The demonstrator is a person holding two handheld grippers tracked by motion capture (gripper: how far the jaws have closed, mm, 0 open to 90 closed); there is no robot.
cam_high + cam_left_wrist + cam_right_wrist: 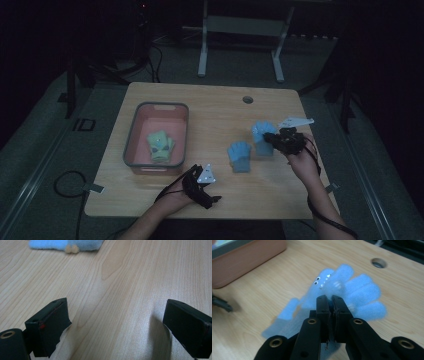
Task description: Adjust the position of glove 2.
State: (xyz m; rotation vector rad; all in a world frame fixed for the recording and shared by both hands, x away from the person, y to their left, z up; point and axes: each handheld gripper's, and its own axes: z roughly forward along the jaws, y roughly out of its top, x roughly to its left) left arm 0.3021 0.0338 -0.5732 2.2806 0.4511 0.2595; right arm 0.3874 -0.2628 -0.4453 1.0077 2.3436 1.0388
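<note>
The right gripper (331, 300) is clamped on a blue glove (342, 290), jaws nearly together on a pinch of fleece, the glove hanging off the table (215, 105). It looks light, soft and floppy; a pinch at the cuff or palm should carry it, though the fingers will dangle. Just beside, toward the left, lies a 2nd blue glove (239, 156). Farther that way sits the bin (131, 135) holding green gloves (160, 146). The left gripper (117, 322) rests low with jaws apart on nothing, near the bin's front corner. Nothing blocks the way across.
</note>
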